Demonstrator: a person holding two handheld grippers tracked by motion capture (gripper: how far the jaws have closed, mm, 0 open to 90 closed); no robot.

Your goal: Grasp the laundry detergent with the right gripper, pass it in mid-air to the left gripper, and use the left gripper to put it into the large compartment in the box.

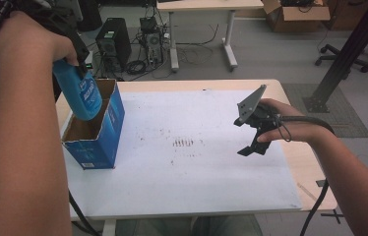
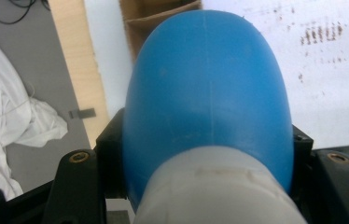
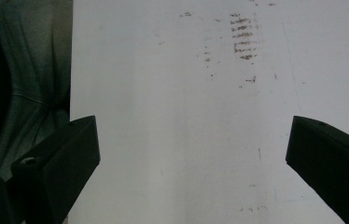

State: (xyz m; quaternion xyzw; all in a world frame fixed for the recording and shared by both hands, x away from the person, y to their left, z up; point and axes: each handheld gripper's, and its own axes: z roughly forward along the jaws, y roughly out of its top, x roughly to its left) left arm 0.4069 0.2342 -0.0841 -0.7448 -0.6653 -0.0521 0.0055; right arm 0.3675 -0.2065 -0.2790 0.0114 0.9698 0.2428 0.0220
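A blue plastic bottle [image 1: 81,93] with a white cap end hangs bottom-down over the open top of a blue cardboard box [image 1: 104,132] at the table's left edge. My left gripper [image 1: 74,54] is shut on the bottle near its cap. In the left gripper view the bottle [image 2: 207,93] bulges out between the black jaws, and the box's brown inside [image 2: 156,18] lies beyond it. My right gripper [image 1: 255,147] hovers above the table's right half, open, with nothing between its jaws. The right gripper view looks down at the white sheet [image 3: 186,116] through that wide gap.
A white sheet [image 1: 192,162] with brown scuff marks [image 1: 184,143] covers most of the wooden table [image 1: 300,157]. Behind the table stand a computer tower [image 1: 113,42], cables, another table's legs [image 1: 229,44] and a black post [image 1: 344,54].
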